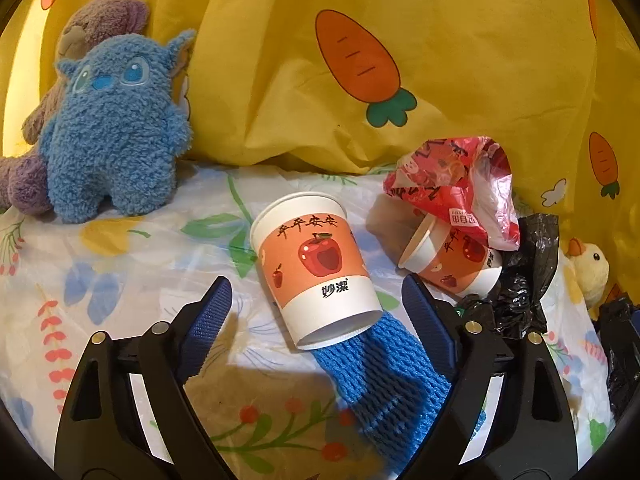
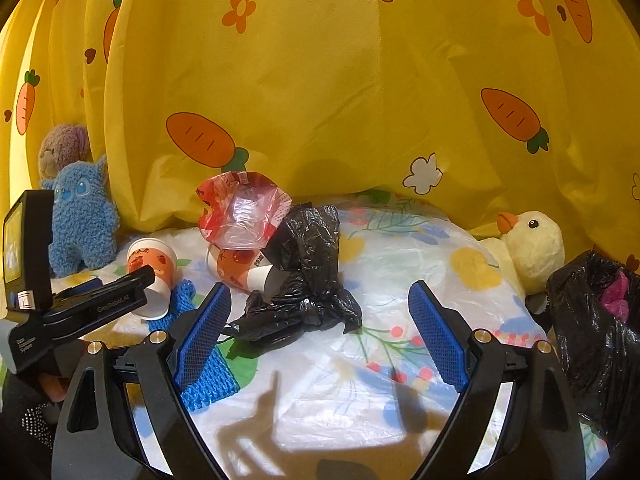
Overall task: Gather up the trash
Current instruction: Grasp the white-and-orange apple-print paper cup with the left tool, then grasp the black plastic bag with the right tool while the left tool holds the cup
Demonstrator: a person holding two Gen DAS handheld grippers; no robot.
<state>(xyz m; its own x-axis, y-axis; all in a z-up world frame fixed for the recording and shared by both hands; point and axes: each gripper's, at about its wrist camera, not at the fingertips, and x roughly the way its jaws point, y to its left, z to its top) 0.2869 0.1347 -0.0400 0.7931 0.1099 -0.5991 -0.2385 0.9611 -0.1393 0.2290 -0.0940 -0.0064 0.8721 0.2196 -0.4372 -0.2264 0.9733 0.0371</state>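
Note:
A paper cup with an apple print lies tipped on the floral sheet, its base on a blue foam net. My left gripper is open, a finger on each side of that cup and neither pad touching it. To the right, a second apple cup lies under a red plastic wrapper, beside a crumpled black bag. My right gripper is open with the crumpled black bag just ahead between its fingertips. The left gripper shows at the left, by the first cup.
An open black trash bag with something pink inside stands at the right. A blue plush and a purple plush sit at the back left, a yellow duck at the right. A yellow carrot-print curtain closes the back.

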